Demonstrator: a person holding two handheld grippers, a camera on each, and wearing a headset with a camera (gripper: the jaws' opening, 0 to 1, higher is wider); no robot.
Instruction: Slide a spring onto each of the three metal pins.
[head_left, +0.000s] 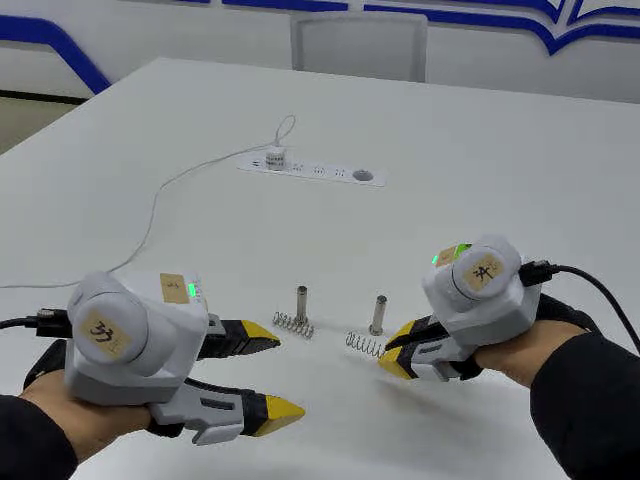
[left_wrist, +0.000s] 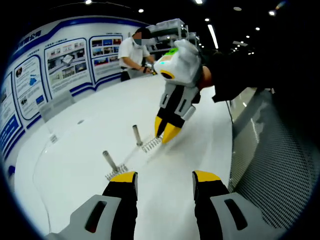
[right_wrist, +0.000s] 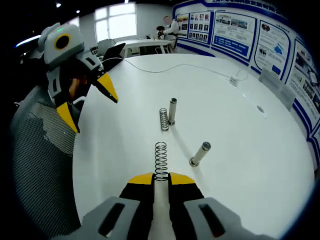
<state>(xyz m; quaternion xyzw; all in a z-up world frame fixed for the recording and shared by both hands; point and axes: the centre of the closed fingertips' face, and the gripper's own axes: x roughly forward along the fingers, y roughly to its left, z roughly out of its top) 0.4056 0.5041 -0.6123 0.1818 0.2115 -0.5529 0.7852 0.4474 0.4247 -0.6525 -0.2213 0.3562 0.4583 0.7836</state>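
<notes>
As its own view shows, right hand-held gripper pinches spring.

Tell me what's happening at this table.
A person holds a gripper in each hand over a white table. The right gripper is shut on one end of a spring that lies beside a pin. The left gripper is open and holds nothing. A second spring lies next to the other pin. Both pins stand upright, and neither has a spring on it yet.
</notes>
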